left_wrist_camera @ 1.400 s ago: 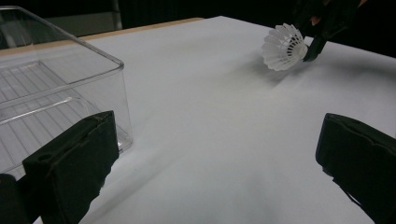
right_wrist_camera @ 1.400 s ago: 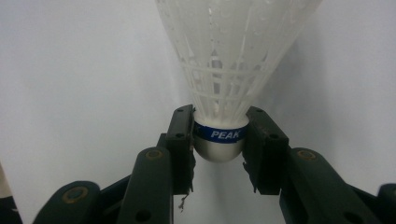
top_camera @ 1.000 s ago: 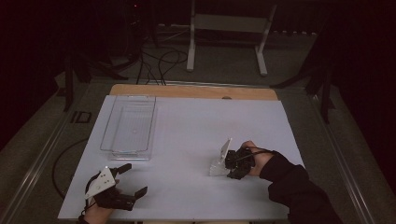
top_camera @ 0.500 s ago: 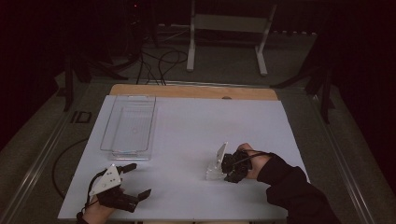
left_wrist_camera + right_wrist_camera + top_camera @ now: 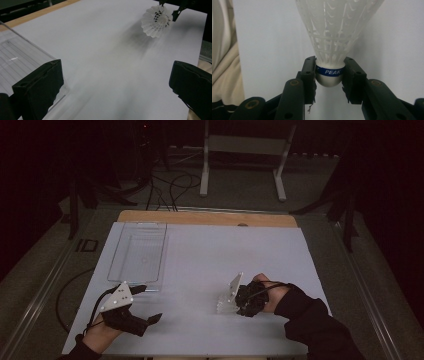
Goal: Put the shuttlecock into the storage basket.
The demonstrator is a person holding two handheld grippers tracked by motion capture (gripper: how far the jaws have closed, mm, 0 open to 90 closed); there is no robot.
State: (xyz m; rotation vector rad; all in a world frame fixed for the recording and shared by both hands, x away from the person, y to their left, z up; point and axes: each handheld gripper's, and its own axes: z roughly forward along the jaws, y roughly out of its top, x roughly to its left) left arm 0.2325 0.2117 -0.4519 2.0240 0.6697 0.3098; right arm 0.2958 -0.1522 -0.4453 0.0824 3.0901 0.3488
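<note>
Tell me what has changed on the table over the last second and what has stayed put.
The left gripper has lifted off the sheet and drawn closer to the near end of the clear tray, jaws open and empty. The right gripper has slid a little toward the table's near edge, still clamped on the cork of the white shuttlecock. Nothing was picked up or let go. The tray has not moved.

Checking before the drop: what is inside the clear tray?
The clear tray looks bare inside; only its ribbed floor shows. Its near end is partly covered by the left tool.
</note>
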